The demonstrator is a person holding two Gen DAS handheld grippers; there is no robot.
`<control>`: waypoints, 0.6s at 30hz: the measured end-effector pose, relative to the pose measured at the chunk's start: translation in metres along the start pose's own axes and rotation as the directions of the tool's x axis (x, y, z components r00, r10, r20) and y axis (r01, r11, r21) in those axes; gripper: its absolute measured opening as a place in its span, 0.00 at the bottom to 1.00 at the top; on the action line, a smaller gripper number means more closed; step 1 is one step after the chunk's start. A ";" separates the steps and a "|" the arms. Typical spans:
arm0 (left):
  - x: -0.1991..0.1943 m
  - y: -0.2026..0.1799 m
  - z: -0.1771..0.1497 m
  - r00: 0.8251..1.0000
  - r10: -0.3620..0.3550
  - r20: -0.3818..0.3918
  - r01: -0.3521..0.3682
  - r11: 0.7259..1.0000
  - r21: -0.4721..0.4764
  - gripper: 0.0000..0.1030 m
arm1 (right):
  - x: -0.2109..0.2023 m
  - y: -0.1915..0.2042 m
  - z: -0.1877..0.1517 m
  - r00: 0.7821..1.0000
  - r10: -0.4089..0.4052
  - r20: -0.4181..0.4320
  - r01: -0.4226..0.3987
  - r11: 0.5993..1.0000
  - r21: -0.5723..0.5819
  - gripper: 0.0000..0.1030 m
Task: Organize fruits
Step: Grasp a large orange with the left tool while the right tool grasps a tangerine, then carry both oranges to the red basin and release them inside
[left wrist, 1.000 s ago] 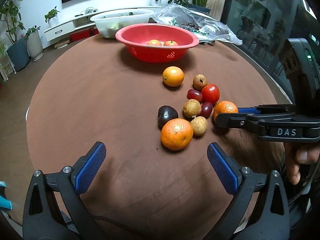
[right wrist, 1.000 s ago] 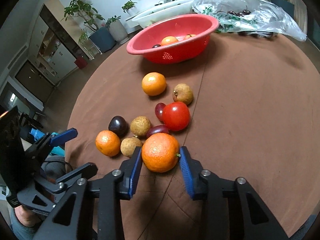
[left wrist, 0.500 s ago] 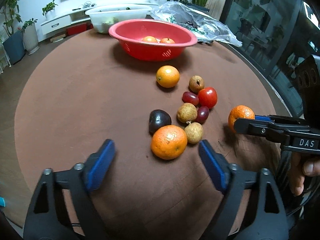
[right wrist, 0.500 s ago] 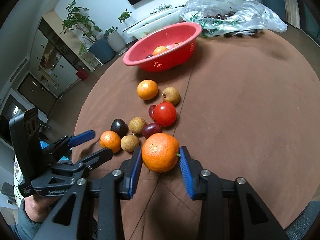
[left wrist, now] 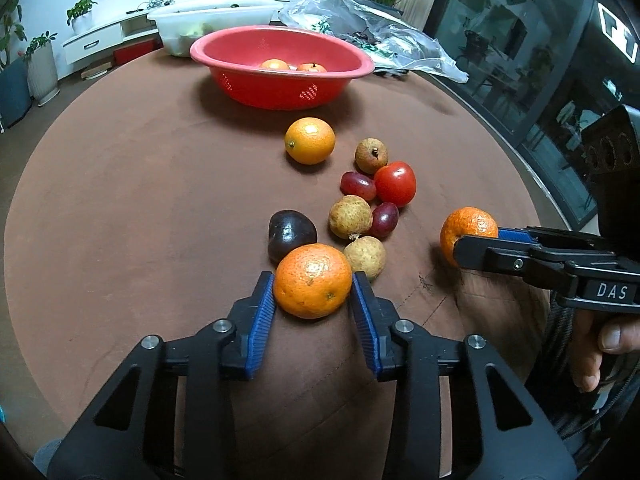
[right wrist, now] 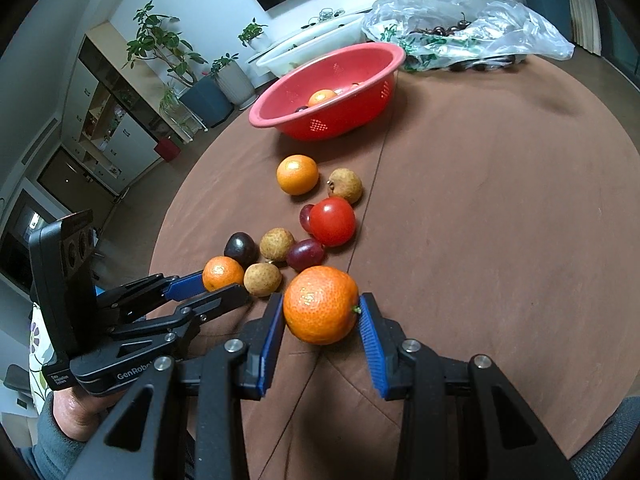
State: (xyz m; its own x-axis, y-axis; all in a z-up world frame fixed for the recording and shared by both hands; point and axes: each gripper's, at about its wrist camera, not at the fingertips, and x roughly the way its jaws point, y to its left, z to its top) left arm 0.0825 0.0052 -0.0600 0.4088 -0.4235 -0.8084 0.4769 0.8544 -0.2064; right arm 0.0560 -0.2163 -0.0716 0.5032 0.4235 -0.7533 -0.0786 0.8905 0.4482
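Your left claw has closed in on the big orange, blue pads touching it on both sides, and the orange sits on the brown tabletop right at the near end of the fruit pile. Your right claw is clamped on another orange, which in the left wrist view looks lifted clear of the tabletop, off to the right of the pile.

The rest of the fruit is spread out on the tabletop: a dark plum touching the left claw's orange, two longans just beside it, two red grapes, a tomato, a small brown fruit and a third orange nearer the bowl.

The red bowl is at the far side of the tabletop, well apart from both claws, with a couple of orange fruits inside. Behind it there's a white tub and a plastic bag.
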 end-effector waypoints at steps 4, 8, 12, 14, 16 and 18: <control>-0.001 0.002 -0.002 1.000 -0.017 0.010 0.017 1.000 -0.009 0.34 | 0.000 -0.001 0.000 1.000 0.002 -0.001 -0.002 1.000 -0.003 0.39; -0.005 0.003 -0.006 0.999 -0.029 0.017 0.030 0.999 -0.017 0.34 | 0.000 -0.001 0.000 1.000 0.001 0.001 -0.001 1.000 -0.004 0.39; -0.011 0.008 -0.009 0.999 -0.034 0.024 0.034 0.999 -0.031 0.34 | 0.000 -0.001 0.001 1.000 -0.001 0.007 0.001 1.000 0.000 0.39; -0.015 0.011 -0.010 0.999 -0.037 0.031 0.038 0.999 -0.037 0.34 | 0.000 -0.001 0.002 1.000 -0.002 0.006 0.002 1.000 0.002 0.39; -0.018 0.014 -0.008 0.999 -0.036 0.038 0.037 0.998 -0.041 0.34 | 0.000 -0.002 0.001 1.000 -0.002 0.004 0.002 1.000 0.005 0.39; -0.022 0.017 -0.006 0.998 -0.034 0.045 0.036 0.998 -0.045 0.34 | 0.000 -0.003 0.001 1.000 -0.002 0.004 0.002 1.000 0.008 0.39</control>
State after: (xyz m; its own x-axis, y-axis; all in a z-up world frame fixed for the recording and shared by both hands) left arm 0.0769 0.0305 -0.0495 0.4272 -0.4658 -0.7749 0.4559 0.8511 -0.2603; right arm 0.0574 -0.2190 -0.0721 0.5069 0.4207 -0.7524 -0.0706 0.8901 0.4502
